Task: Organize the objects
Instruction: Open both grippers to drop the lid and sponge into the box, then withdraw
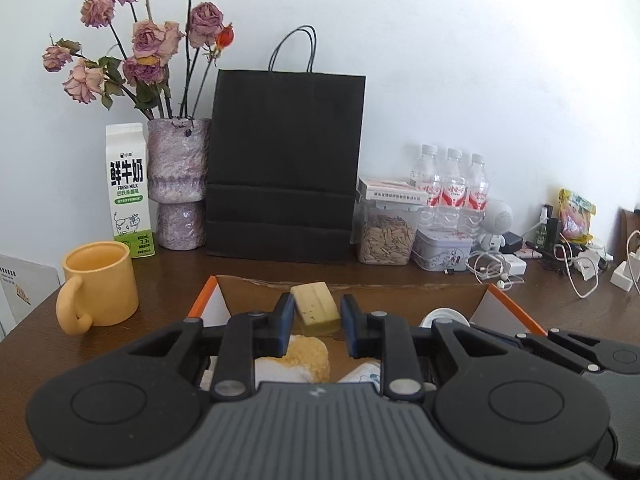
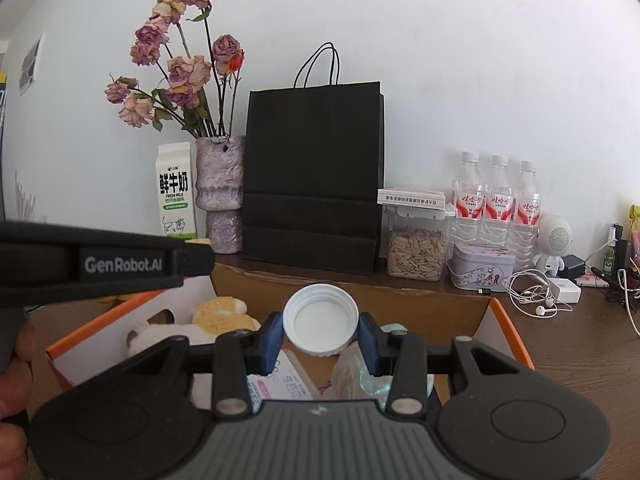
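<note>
My left gripper is shut on a yellow-tan block and holds it over an open cardboard box with orange edges. My right gripper is shut on a white plastic lid, open side towards the camera, above the same box. Inside the box lie a yellow-and-white plush toy, a white printed packet and a crinkled clear wrapper. The left gripper's body shows at the left of the right wrist view.
On the brown table stand a yellow mug, a milk carton, a vase of dried roses, a black paper bag, a seed jar, a tin, three water bottles, and cables and chargers.
</note>
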